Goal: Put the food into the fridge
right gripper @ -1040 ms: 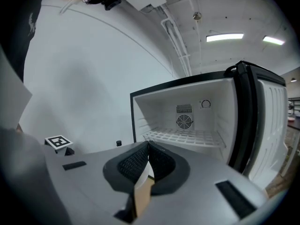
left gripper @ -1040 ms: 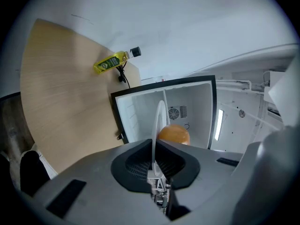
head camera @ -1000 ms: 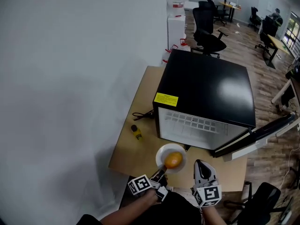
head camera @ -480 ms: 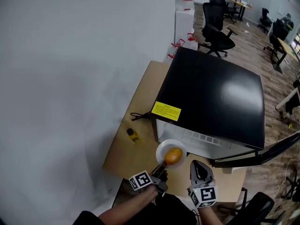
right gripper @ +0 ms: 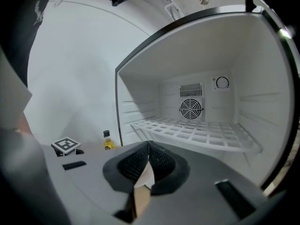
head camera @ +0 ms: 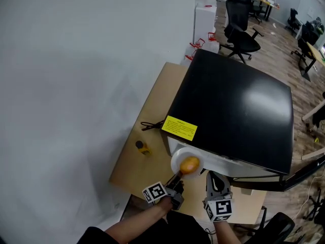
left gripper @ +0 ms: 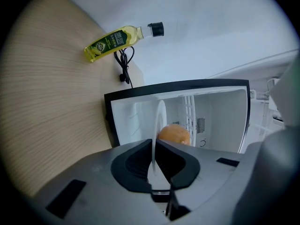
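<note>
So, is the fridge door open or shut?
Open. The right gripper view looks straight into the fridge: its wire shelf and fan show plainly.

A plain white wall (head camera: 76,85) fills the left half of the head view, evenly lit, with a soft grey shadow low down beside the light wooden table (head camera: 152,105) that stands against it. Past the table, at the top centre, white cabinets (head camera: 205,14) stand by the wall. The floor (head camera: 277,60) at the upper right is brown wood planks. On it a black office chair (head camera: 242,32) stands near the cabinets. In the upper right corner are wooden desks (head camera: 314,52) and more dark chairs (head camera: 294,19). Another black chair (head camera: 277,227) shows at the lower right edge
</note>
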`<action>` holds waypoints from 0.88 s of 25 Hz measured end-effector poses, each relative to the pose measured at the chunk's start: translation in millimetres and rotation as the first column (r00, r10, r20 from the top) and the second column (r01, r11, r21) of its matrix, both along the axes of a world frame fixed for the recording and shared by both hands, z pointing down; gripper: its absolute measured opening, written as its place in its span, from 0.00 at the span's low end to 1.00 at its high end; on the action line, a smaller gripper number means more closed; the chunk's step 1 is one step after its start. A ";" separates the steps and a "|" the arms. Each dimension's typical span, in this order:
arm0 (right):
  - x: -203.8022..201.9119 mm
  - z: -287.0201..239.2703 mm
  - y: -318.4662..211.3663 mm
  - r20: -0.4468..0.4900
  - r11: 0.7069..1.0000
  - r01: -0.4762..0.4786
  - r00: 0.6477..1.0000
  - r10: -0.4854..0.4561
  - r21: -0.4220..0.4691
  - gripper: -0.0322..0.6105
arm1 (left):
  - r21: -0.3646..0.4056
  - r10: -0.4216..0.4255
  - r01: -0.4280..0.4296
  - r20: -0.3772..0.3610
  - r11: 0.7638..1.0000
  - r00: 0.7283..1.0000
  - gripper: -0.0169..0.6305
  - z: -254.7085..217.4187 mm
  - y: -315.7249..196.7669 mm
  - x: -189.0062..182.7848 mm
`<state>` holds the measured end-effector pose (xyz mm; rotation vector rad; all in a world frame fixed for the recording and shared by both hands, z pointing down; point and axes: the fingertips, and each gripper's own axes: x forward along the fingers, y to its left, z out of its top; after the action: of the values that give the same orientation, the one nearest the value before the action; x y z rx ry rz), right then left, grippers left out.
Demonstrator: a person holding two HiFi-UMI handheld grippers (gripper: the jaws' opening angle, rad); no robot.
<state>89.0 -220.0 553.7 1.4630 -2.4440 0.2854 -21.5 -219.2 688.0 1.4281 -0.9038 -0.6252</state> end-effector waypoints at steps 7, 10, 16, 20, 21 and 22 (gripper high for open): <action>12.1 17.3 -7.9 0.040 0.998 -0.036 0.998 0.038 -0.047 0.14 | -0.013 -0.040 0.039 -0.007 0.999 0.999 0.06 14.1 -16.6 9.5; 16.7 25.1 -13.3 0.057 0.997 -0.071 0.996 0.073 -0.039 0.14 | -0.013 -0.045 0.045 -0.006 0.999 0.999 0.06 19.5 -25.8 13.8; 24.9 39.0 -21.6 0.078 0.989 -0.148 0.986 0.149 -0.025 0.14 | -0.020 -0.087 0.087 -0.009 0.996 0.996 0.06 27.9 -39.6 16.6; 28.9 51.9 -23.5 0.063 0.986 -0.164 0.984 0.166 -0.027 0.14 | -0.020 -0.082 0.082 0.000 0.996 0.997 0.06 32.2 -44.0 19.7; 30.7 55.1 -23.7 0.060 0.985 -0.171 0.983 0.173 -0.029 0.14 | -0.017 -0.077 0.077 0.003 0.997 0.997 0.06 33.3 -45.6 21.0; 33.1 57.9 -24.0 0.057 0.983 -0.181 0.982 0.183 -0.030 0.14 | -0.014 -0.070 0.070 0.007 0.997 0.998 0.06 34.2 -47.6 22.5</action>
<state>122.1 -243.9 611.6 1.6934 -2.3452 0.4005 1.1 -266.7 722.2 1.3919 -0.9649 -0.6653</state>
